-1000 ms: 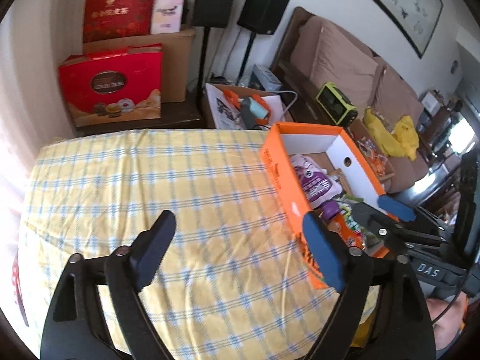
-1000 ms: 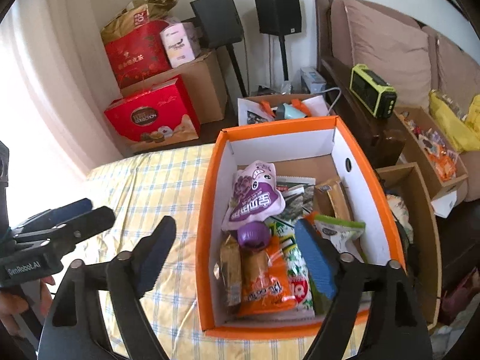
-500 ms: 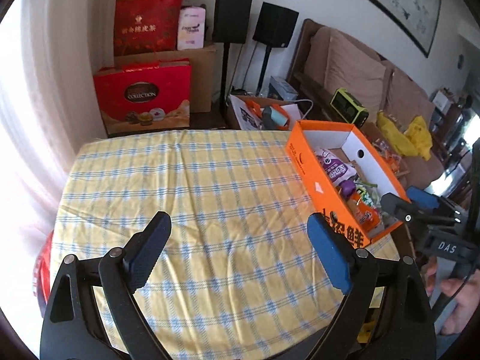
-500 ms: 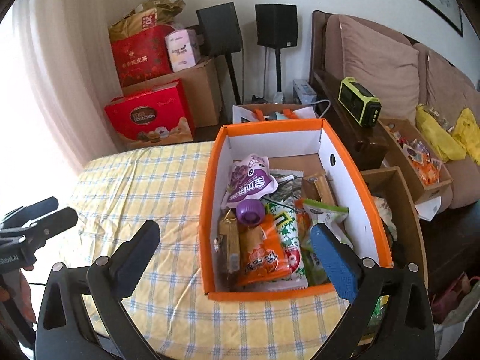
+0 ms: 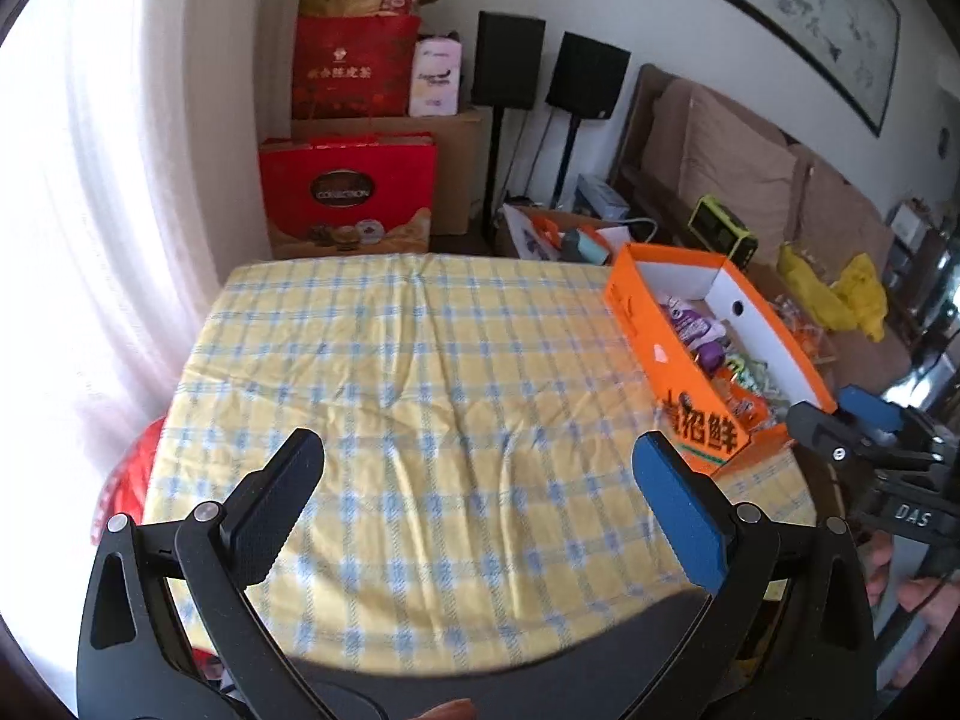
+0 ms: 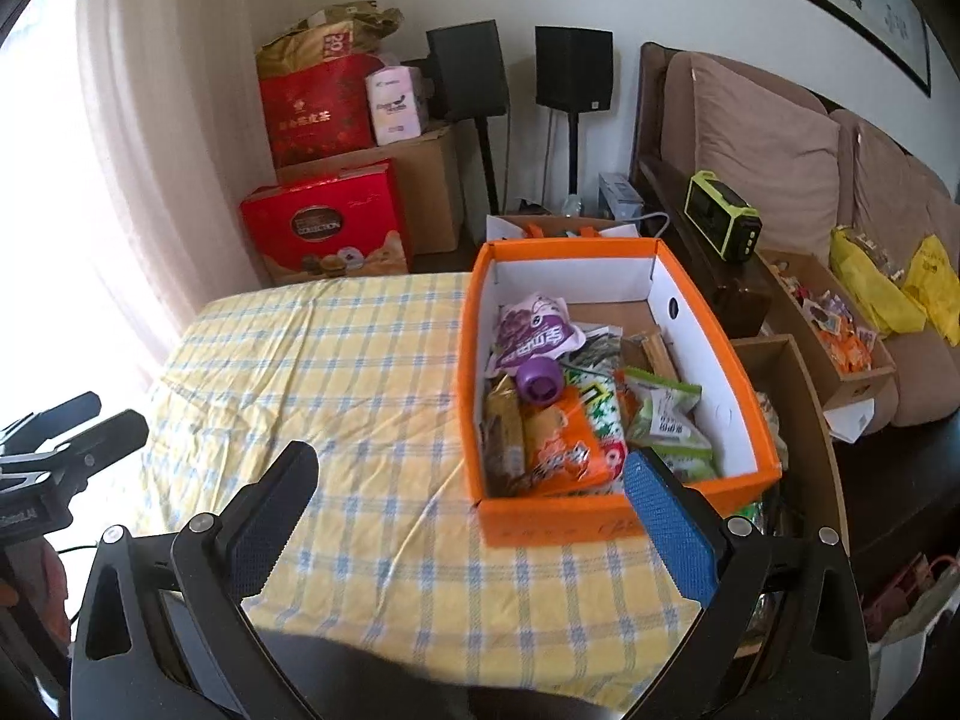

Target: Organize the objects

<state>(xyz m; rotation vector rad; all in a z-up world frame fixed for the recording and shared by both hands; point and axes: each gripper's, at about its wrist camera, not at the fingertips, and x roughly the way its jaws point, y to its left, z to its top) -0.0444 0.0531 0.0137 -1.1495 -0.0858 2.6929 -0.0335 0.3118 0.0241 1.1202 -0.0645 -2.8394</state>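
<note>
An orange cardboard box stands at the right side of the table with the yellow checked cloth. It holds several snack packets, among them a purple pouch, an orange packet and a green packet. The box also shows in the left wrist view. My left gripper is open and empty above the near middle of the cloth. My right gripper is open and empty, above the table's near edge, just short of the box.
A brown cardboard box stands right of the table. Red gift boxes and two black speakers stand beyond the far edge. A brown sofa with yellow bags is at the right. A curtain hangs at the left.
Both grippers have pulled back and up from the table, so more cloth and the near edge show. Both stay open and empty. The box has not moved.
</note>
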